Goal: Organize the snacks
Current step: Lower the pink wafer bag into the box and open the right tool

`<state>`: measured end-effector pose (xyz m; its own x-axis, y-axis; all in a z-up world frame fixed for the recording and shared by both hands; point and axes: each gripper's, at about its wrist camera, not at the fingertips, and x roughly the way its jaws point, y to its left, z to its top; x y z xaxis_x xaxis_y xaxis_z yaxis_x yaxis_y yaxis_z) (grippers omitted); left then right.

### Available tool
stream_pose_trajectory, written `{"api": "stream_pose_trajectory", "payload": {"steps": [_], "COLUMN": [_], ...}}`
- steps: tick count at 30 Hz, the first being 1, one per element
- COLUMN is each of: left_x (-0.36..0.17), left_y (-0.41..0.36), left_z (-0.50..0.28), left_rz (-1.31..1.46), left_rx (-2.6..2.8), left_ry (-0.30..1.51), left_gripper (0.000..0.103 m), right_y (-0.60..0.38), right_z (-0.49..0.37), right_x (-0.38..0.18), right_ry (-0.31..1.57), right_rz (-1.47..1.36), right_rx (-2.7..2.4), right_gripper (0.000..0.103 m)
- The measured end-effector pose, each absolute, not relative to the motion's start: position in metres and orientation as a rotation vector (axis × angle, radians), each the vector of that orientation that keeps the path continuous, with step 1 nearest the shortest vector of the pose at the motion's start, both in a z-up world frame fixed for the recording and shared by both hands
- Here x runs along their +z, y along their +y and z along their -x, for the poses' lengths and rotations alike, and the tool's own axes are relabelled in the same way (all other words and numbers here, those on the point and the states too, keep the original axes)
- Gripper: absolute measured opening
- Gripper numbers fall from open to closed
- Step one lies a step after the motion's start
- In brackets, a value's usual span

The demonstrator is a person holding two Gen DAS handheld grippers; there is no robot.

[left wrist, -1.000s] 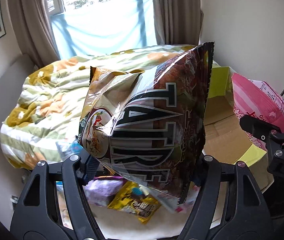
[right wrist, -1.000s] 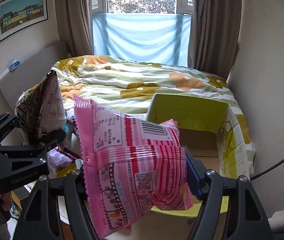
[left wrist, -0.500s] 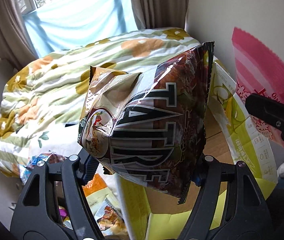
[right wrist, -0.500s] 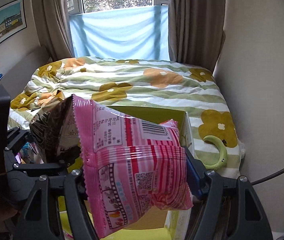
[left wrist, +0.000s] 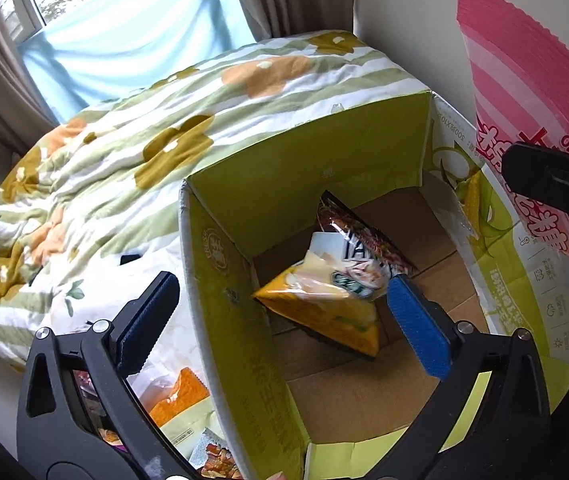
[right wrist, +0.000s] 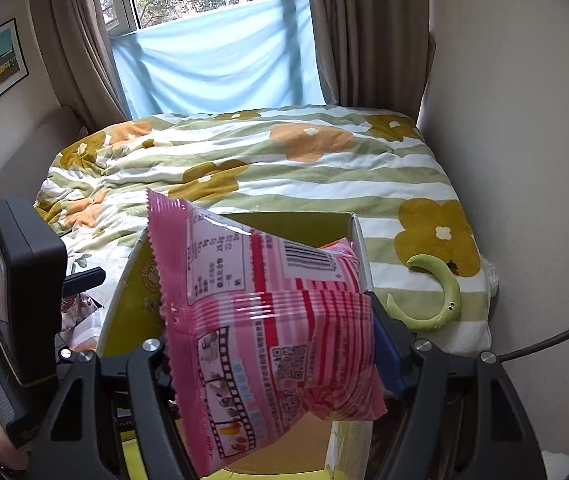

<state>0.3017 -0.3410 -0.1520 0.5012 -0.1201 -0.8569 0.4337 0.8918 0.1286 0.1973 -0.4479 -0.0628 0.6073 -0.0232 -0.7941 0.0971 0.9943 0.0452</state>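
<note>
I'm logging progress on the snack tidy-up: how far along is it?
Done: two bags, a dark one and a yellow one, lie in the box. In hand: the right gripper holds a pink bag above it; the left gripper is open. Left: loose packets beside the box.

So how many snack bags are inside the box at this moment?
2 can be seen in the box: a yellow bag on top, and a dark bag behind it against the far wall. Others may be hidden underneath.

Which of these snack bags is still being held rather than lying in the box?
The pink striped bag, clamped in the right gripper. The brown bag and yellow bag lie in the cardboard box.
</note>
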Motion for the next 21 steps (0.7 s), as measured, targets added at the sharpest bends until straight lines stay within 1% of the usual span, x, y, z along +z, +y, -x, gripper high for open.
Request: {"api": "stream_pose_trajectory", "payload": {"steps": [8,17,19,21], "left_x": [-0.148,-0.152,-0.152,-0.154], "left_y": [-0.305,-0.269,-0.264,-0.260], "left_z": [-0.294,-0.301,-0.302,-0.304], "left_rz": [-0.303,-0.233,-0.227,-0.227], "left_rx": [-0.310,-0.260,-0.256,-0.250], "left_ry": [1.024,1.061,1.061,1.065], "left_gripper": [0.103,0.103,0.103,0.103], "right_y": [-0.431,-0.424,-0.424,-0.427], "right_z": [-0.222,-0.253,-0.257,-0.257], "right_x": [-0.072,-0.102,-0.109,-0.112], "right_ry": [0.929,1.001,1.011,0.982], "right_rz": [-0.038,-0.007,-0.006,-0.019], "right_rx": [-0.072,-0.090,-0.096,-0.109], "right_gripper": [0.071,0.071,0.072,0.083]}}
